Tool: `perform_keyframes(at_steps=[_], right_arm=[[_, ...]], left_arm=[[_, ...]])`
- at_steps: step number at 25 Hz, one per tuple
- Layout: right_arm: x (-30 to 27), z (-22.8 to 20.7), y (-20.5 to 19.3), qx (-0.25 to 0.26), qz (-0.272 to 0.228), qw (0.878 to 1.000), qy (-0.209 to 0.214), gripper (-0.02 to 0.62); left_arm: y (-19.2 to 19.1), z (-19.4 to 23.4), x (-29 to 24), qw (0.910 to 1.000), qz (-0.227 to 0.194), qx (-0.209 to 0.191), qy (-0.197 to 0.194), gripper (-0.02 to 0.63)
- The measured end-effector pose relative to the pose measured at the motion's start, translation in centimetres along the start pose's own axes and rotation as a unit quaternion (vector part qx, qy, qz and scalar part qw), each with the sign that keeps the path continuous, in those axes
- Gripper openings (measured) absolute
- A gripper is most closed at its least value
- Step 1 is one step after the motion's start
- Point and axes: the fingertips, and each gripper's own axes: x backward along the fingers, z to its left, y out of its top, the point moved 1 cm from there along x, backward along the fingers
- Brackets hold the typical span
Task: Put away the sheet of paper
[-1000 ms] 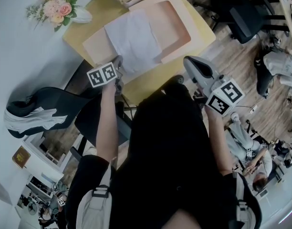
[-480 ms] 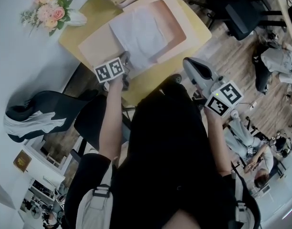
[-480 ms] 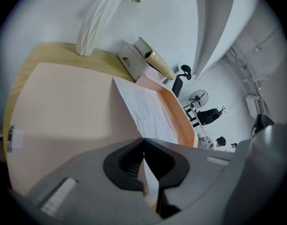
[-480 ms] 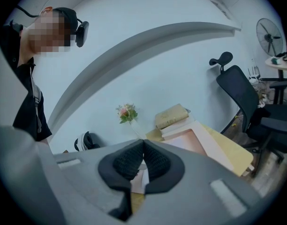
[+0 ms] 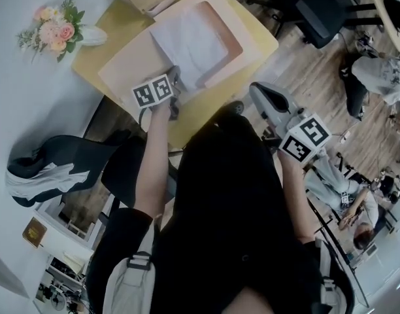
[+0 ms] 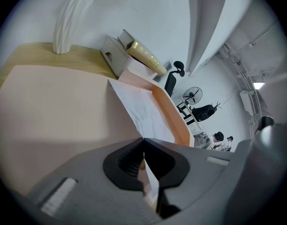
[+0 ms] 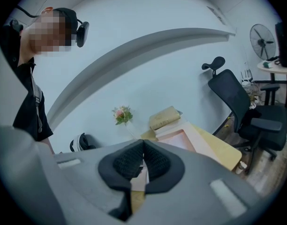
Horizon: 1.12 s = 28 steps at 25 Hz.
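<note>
- Head view: the left gripper (image 5: 176,76) is reaching onto the near corner of the pink folder (image 5: 128,63), which is lying open on the yellow table (image 5: 255,48)
- The sheet of paper (image 5: 190,41) is lying across the middle of the pink folder, and its near corner is sitting at the left gripper's tips
- The right gripper (image 5: 255,91) is hovering off the table's near edge, well apart from the pink folder; flowers (image 5: 48,33) are standing to the folder's far left
- Left gripper view: the left gripper (image 6: 143,138) is clamping its jaws tight on the sheet of paper (image 6: 143,109), which is running from the jaws up over the pink folder (image 6: 54,102)
- Right gripper view: the right gripper (image 7: 143,142) is keeping its jaws pressed together with nothing between them, pointing at the pink folder (image 7: 183,139), with an office chair (image 7: 242,111) to the folder's right
</note>
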Motion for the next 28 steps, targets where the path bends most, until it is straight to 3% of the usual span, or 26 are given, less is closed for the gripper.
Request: perform_keyframes(at_steps=[19, 28], right_arm=[[2.1, 0.1, -1.2, -0.011, 0.000, 1.000, -0.025, 0.002], [3.2, 0.1, -1.8, -0.004, 0.005, 1.000, -0.014, 0.002]], left_arm=[[0.1, -4.1, -3.7, 0.9978, 0.022, -0.027, -0.057, 0.012], [0.2, -5.7, -4.2, 0.9969, 0.014, -0.048, -0.060, 0.034]])
